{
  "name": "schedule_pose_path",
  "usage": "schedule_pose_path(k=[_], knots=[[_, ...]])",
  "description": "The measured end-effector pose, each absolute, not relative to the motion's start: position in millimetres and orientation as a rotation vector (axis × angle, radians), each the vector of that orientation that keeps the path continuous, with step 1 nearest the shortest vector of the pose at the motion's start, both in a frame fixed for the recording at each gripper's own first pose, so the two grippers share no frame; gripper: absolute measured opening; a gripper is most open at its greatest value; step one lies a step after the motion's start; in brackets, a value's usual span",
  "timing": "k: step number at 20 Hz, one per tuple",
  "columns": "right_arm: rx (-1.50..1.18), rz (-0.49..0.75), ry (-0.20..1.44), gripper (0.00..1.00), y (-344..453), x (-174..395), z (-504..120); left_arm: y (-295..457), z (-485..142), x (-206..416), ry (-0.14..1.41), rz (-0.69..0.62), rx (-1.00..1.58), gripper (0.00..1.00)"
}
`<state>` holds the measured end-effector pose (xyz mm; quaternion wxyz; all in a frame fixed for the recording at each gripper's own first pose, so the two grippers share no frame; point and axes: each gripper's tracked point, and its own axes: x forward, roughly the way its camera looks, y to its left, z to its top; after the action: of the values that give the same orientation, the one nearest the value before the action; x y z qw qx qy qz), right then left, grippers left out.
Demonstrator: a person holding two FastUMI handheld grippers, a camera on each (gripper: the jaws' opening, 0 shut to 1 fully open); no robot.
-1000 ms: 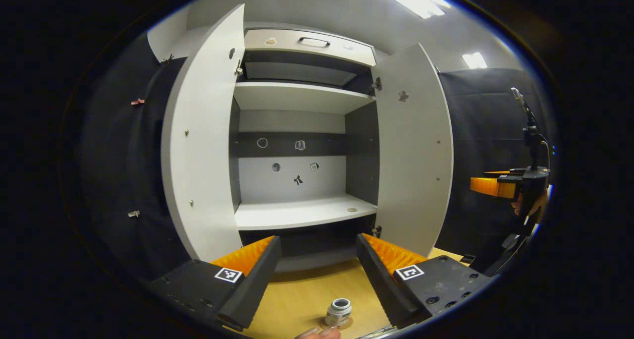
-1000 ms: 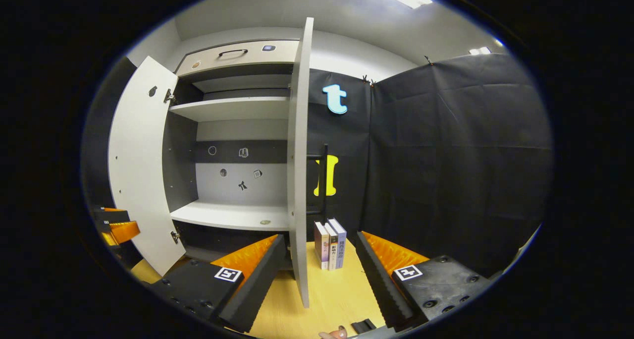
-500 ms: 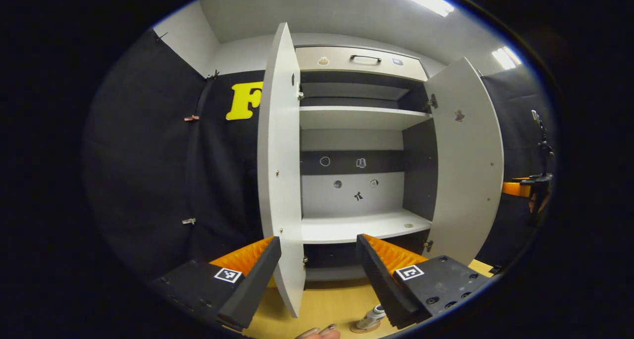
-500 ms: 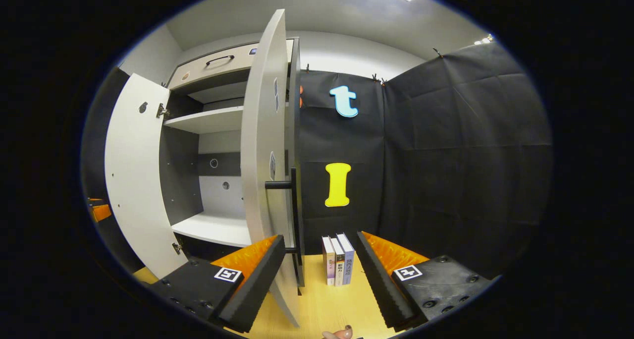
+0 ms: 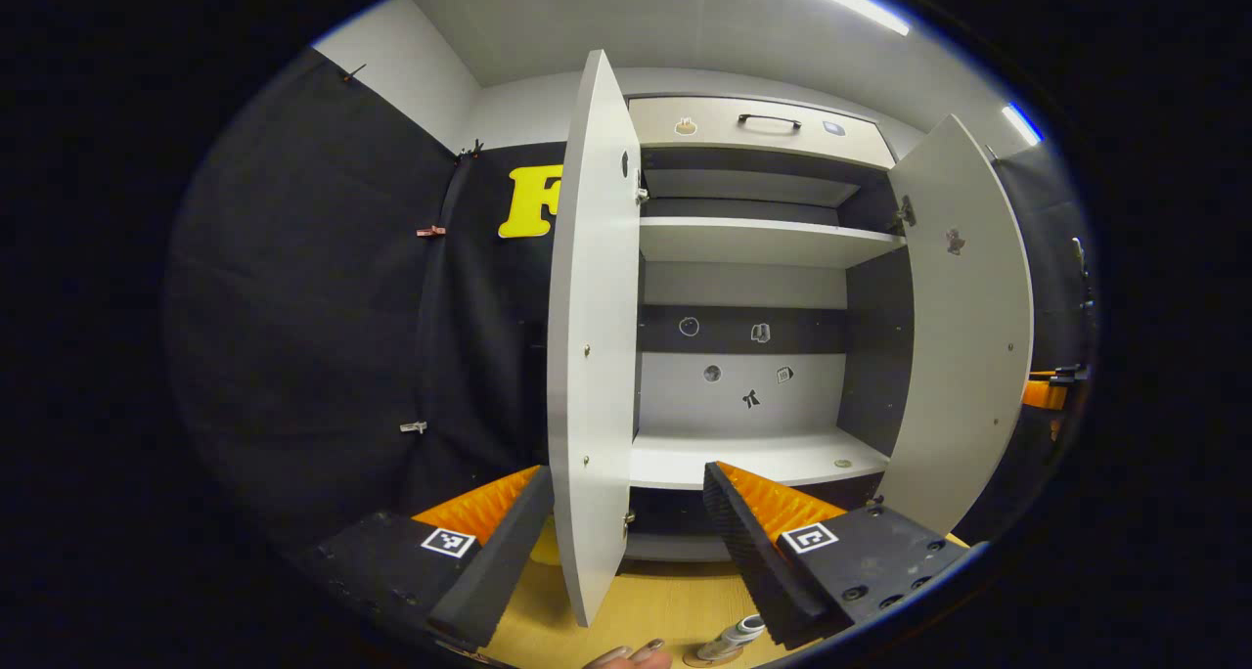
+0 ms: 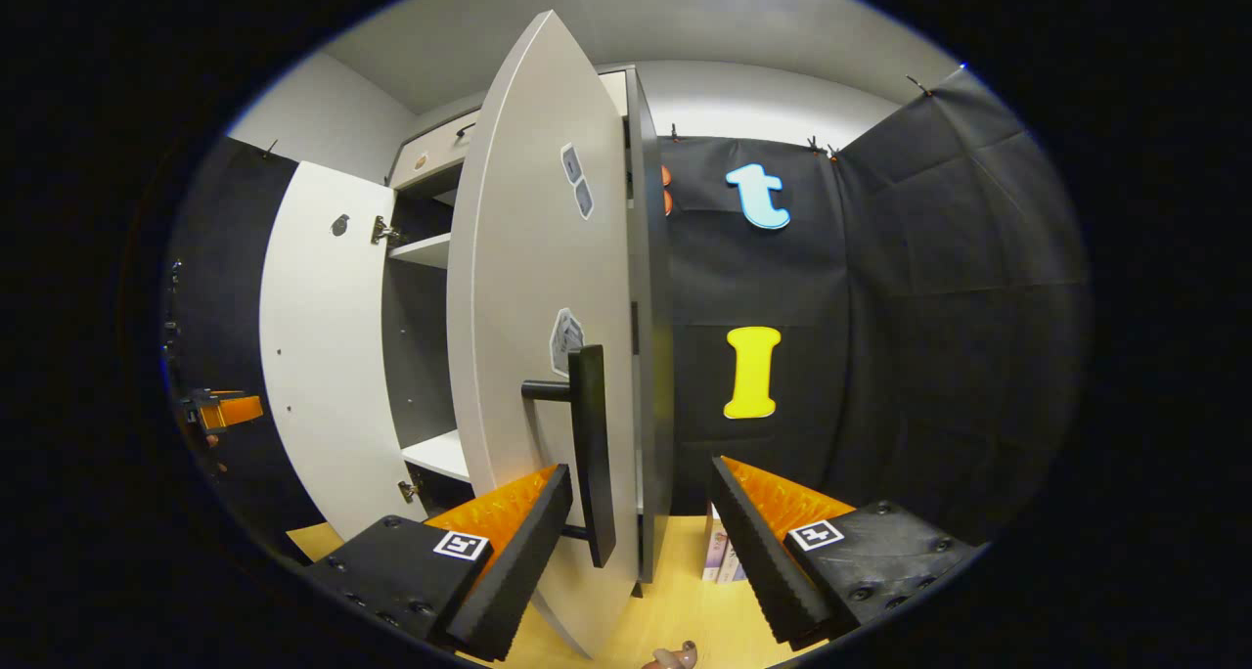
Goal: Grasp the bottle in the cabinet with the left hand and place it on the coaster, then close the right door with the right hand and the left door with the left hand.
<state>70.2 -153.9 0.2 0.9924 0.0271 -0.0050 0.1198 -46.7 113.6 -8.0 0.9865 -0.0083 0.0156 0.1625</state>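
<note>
The white cabinet (image 5: 763,131) stands with both doors open. In the left gripper view the left door (image 5: 592,356) is edge-on between the fingers of my open left gripper (image 5: 626,552), and the right door (image 5: 963,346) shows its inner face. The small white bottle (image 5: 732,637) stands on the round coaster (image 5: 696,658) on the wooden table, just beside my right-hand finger. In the right gripper view my open right gripper (image 6: 636,552) faces the outer side of the right door (image 6: 528,356); its black handle (image 6: 590,454) lies between the fingers, close to the left one.
Shelves inside the cabinet (image 5: 753,454) are bare apart from a small disc. Books (image 6: 719,557) stand on the table behind the right door. The left door (image 6: 323,356) and the far left gripper (image 6: 220,410) sit at the left of the right gripper view.
The right gripper has come round from the right door's edge to its outer face, so the handle now sits between its fingers. The left gripper has shifted left, bringing the left door's edge between its fingers.
</note>
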Motion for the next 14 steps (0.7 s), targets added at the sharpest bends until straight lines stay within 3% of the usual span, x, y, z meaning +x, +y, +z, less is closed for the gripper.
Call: schedule_pose_path(k=[1,9,14], knots=[[0.054,0.261,-0.011,0.95,-144,74,0,113,-7,-45,0.031,0.326,-0.008,0.98],[0.062,0.293,-0.017,0.92,-107,98,-1,131,-12,-51,0.054,0.368,0.023,0.98],[0.046,0.197,-0.014,0.92,-99,98,-2,152,-11,-47,0.050,0.386,0.009,0.97]])
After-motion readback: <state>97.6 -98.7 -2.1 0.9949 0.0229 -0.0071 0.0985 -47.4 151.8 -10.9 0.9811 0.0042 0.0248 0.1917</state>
